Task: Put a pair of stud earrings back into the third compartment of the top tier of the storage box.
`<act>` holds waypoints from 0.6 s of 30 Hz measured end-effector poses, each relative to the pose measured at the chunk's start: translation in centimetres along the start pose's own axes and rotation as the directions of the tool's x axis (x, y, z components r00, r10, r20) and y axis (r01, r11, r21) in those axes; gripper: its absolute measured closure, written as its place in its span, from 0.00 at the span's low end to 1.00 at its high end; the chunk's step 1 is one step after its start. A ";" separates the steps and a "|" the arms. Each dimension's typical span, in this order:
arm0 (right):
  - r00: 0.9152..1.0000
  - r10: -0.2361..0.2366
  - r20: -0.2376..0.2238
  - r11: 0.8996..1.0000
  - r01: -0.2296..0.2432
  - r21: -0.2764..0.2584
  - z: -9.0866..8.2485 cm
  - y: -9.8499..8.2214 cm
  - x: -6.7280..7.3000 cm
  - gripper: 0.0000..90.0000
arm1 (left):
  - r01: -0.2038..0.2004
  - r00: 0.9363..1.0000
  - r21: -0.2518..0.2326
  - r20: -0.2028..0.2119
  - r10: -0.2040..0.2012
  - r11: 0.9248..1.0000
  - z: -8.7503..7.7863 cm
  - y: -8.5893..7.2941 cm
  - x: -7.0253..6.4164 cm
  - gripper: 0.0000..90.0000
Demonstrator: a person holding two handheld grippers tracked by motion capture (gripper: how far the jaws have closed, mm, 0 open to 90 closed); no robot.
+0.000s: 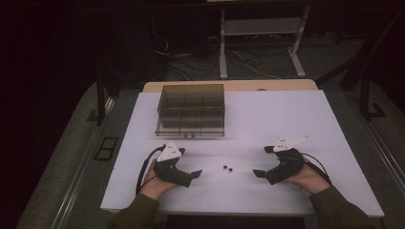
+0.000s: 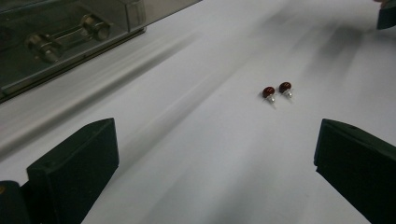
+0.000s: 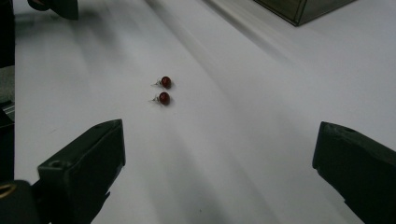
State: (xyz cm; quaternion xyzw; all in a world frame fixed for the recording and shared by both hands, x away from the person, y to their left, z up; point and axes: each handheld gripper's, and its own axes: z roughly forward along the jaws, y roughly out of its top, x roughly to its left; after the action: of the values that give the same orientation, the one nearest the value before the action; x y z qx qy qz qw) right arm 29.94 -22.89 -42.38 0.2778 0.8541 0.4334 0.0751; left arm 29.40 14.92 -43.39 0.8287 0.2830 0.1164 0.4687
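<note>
Both claws rest low on the white bench (image 1: 286,114), pointing inward at each other. Left claw (image 1: 191,174) has its jaws spread wide with nothing between them; right claw (image 1: 261,162) is likewise wide open and holds nothing, as the right gripper view shows.

Between the two, on bare bench, lie two small red earrings (image 1: 227,168) (round dark-red beads on short pale posts), side by side and almost touching. In the left gripper view the earrings (image 2: 277,90) lie ahead of the jaws, towards the right one; in the right gripper view they (image 3: 162,90) lie ahead, towards the left jaw. Nothing stands between either claw and them.

Farther back, a clear smoky box (image 1: 191,110) with divided compartments sits on the bench, well apart from the earrings; its front wall carries a small latch.

Beyond the bench's far edge the room is dim: a dark floor, loose cables (image 1: 243,59), and the white legs of a frame (image 1: 260,33).
</note>
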 end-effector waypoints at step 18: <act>1.000 0.025 -0.004 1.000 -0.025 -0.006 0.1 -0.5 -0.2 0.02 | -0.017 0.999 0.036 0.029 0.016 0.999 2.5 1.1 -1.1 0.12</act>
State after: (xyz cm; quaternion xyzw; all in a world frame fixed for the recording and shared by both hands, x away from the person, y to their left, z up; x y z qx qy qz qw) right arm 29.96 -23.21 -42.81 0.2873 0.8494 0.4372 0.0689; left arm 30.03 12.07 -43.65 0.8409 0.2715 0.1033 0.4566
